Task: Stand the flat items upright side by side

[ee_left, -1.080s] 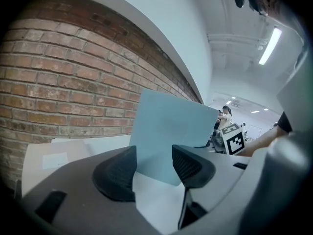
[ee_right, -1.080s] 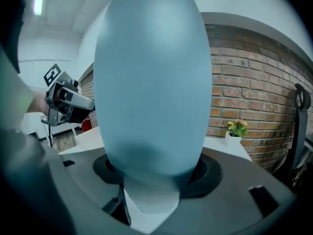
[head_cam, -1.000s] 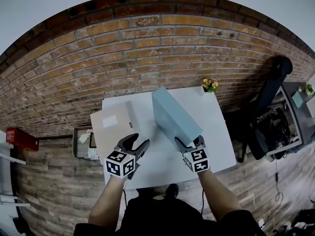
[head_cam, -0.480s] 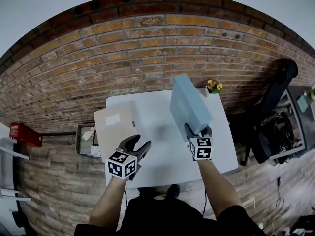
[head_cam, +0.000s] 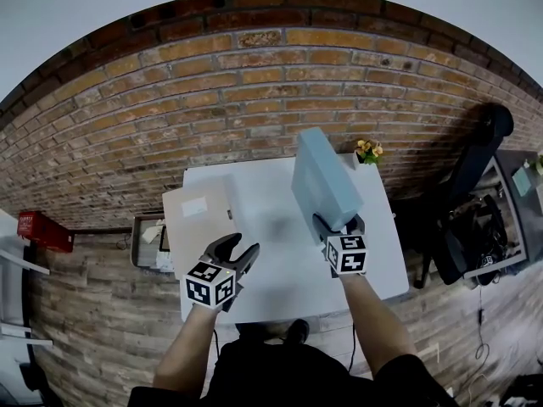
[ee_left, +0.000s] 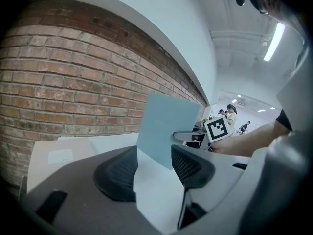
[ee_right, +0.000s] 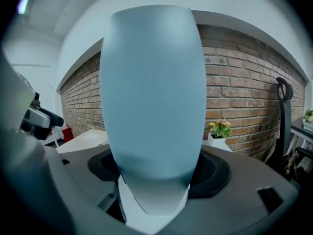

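Your right gripper [head_cam: 341, 225]: jaws just been opening, loose around the blue box [head_cam: 322, 181] | blue box: standing up on the white surface [head_cam: 280, 265] | your left gripper [head_cam: 237, 246]: spread, holding nothing | tan box [head_cam: 204, 227]: lying flat beside it, white label [head_cam: 193, 207] too small to read

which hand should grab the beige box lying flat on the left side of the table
Left. The left gripper hovers open and empty just beside the flat beige box. The right gripper is across the table, the upright blue box between its jaws, which have just been opening.
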Available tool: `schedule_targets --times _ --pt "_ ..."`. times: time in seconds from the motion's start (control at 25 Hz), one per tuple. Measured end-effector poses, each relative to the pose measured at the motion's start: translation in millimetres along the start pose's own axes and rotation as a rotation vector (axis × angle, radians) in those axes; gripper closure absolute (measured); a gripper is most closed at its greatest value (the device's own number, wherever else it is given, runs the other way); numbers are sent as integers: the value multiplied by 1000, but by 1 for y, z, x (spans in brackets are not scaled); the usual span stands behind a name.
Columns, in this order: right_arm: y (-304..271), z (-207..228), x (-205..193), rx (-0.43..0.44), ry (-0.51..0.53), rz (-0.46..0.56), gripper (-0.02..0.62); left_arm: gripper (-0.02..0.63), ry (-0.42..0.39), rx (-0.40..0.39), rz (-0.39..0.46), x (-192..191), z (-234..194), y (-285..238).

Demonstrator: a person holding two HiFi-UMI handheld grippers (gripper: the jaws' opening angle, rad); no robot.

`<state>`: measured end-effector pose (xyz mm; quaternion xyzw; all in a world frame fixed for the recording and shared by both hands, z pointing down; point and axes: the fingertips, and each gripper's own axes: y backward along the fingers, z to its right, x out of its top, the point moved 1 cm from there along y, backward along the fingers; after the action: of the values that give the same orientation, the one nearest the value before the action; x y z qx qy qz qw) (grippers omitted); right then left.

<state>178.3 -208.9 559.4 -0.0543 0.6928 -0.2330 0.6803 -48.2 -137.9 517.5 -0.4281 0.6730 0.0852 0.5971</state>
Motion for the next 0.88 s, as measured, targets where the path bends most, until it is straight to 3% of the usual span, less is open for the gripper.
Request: schedule_targets --times 0.36,0.72,0.88 --pt "22 3 8 21 -35 50 147 380 -15 -1 11 8 7 -1" --pt "63 8 21 38 -37 116 143 388 -26 25 37 14 16 -2" --pt "87 15 24 19 -33 157 215 396 -32 56 63 20 24 2"
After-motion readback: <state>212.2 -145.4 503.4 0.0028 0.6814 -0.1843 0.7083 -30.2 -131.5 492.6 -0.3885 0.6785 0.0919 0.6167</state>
